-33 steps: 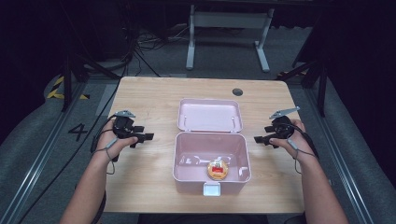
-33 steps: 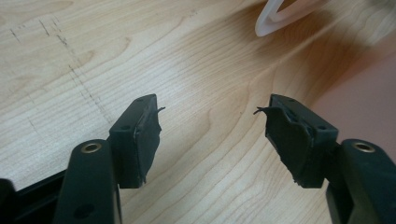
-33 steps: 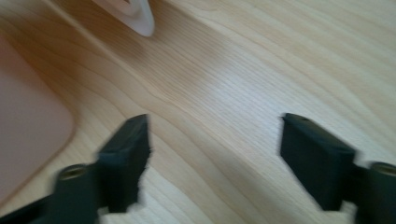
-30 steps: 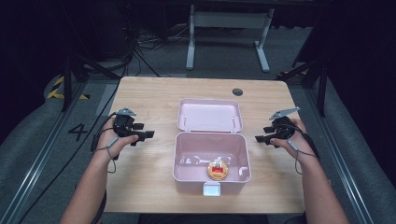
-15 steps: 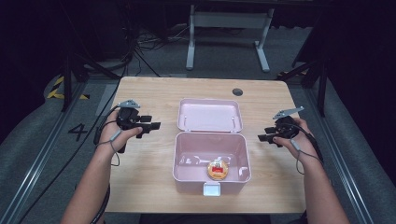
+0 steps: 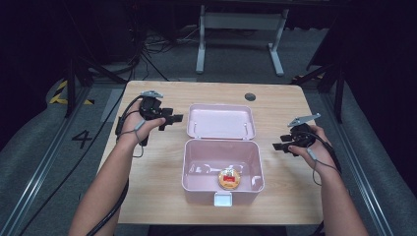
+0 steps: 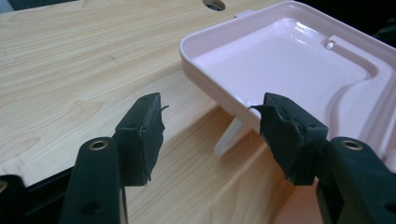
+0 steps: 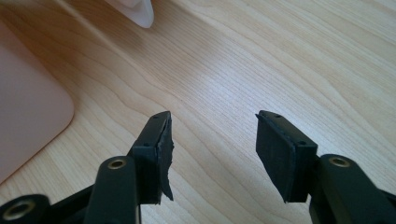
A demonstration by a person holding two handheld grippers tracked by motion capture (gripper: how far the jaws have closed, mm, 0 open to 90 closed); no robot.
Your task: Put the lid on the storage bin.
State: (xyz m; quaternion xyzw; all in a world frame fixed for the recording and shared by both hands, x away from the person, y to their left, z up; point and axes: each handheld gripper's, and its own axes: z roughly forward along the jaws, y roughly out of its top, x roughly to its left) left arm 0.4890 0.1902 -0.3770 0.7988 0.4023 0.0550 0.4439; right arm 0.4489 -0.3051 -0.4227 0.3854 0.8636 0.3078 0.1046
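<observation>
Flanking the pink box, we hold the left gripper beside its flat-lying lid and the right gripper opposite, both gaping, empty (a round orange item lies inside).

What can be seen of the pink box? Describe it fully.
The pink box looks like glossy plastic with rounded corners. It stands open in the middle of the wooden table, its lid lying flat behind it, inner side up. A white latch sits on its front. A small round orange thing lies inside. Neither gripper touches it.
</observation>
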